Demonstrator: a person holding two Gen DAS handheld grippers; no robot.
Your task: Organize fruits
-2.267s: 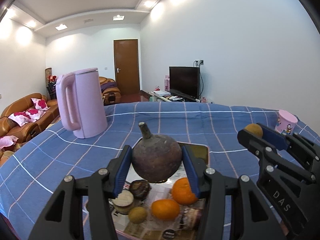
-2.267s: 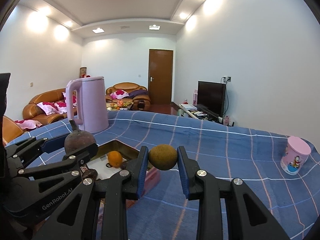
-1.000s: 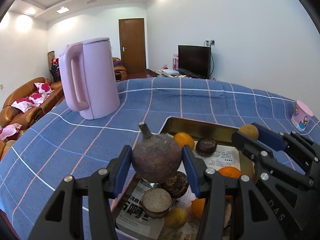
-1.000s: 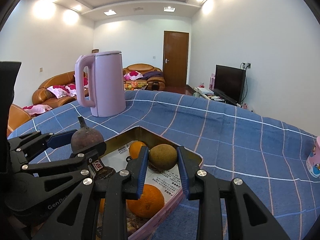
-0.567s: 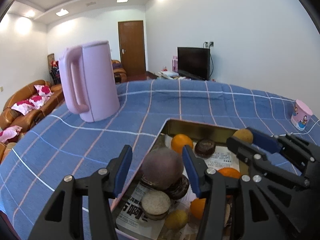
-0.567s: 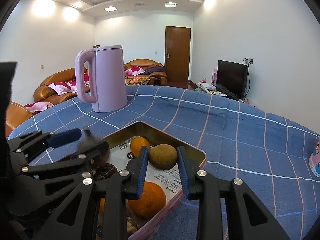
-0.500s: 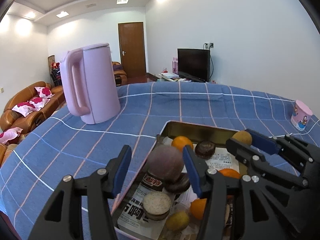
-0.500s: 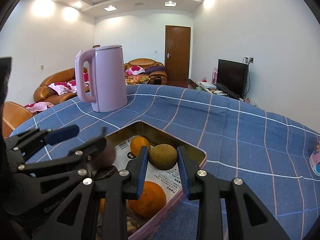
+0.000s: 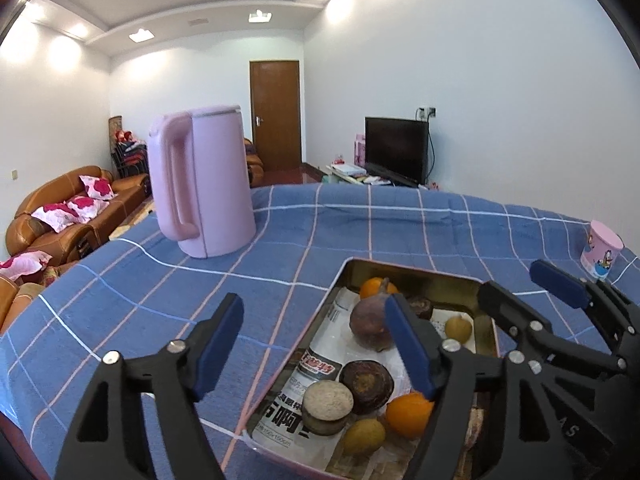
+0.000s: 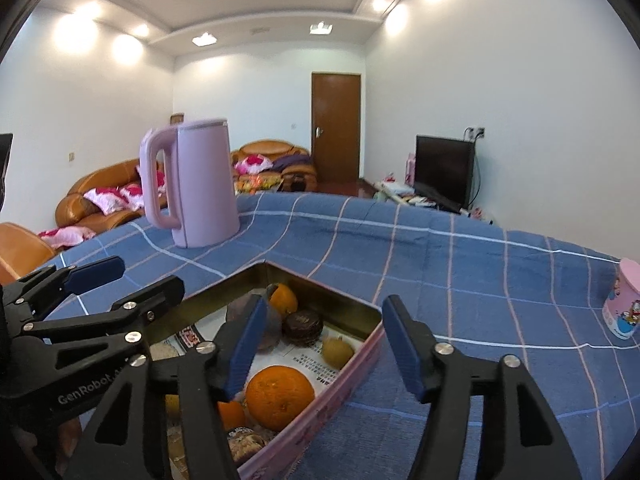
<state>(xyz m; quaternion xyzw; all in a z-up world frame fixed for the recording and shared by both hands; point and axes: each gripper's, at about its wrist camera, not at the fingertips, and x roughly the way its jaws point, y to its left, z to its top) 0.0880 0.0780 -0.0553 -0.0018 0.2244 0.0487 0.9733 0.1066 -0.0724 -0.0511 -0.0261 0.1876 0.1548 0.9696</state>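
Your left gripper (image 9: 316, 344): jaws just opened, empty. Your right gripper (image 10: 324, 340): jaws just opened, empty. Tray (image 9: 412, 276): purple fruit (image 9: 370, 326) at 12 o'clock, brown fruit (image 10: 337, 350) at 2 o'clock.

The left gripper (image 9: 316, 344), its jaws just opened wide, is seen empty; the dark stemmed fruit (image 9: 370, 326) lies in the paper-lined tin tray (image 9: 420, 276) beside an orange (image 9: 372, 288).
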